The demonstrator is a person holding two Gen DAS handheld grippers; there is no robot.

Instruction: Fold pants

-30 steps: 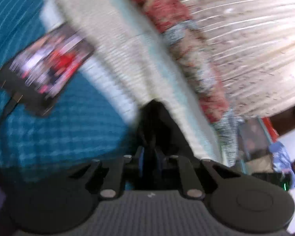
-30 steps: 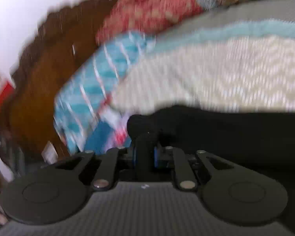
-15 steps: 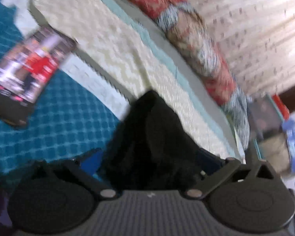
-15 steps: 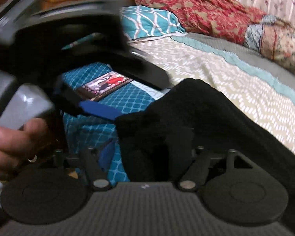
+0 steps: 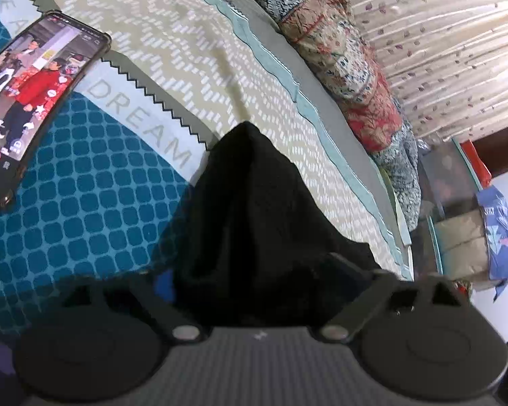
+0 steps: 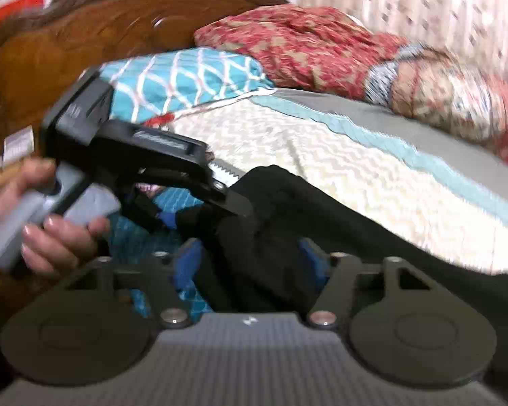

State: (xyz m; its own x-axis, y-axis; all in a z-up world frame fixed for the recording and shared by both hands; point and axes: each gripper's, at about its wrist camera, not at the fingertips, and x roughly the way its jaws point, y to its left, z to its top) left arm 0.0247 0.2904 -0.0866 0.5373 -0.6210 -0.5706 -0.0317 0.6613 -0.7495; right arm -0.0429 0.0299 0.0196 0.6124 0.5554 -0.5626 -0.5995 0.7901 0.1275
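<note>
The black pants lie bunched on the bed, running off to the right in the right wrist view. My left gripper stands wide around the near heap of cloth, jaws closing slightly, pads clear of the fabric. From the right wrist, the left gripper and the hand holding it are on the left, over the pants' end. My right gripper straddles a fold of the pants. Its jaws are closing, with blue pads at either side of the cloth and no firm grip visible.
A phone with its screen lit lies on the teal bedspread at the left. The cream chevron cover stretches behind. A teal pillow, a red patterned blanket roll and the wooden headboard line the far side.
Both grippers were shut on the pants a second ago and have let go. The left one opened wide and stayed; the right one opened, then narrowed, and lifted as it rolled level.
</note>
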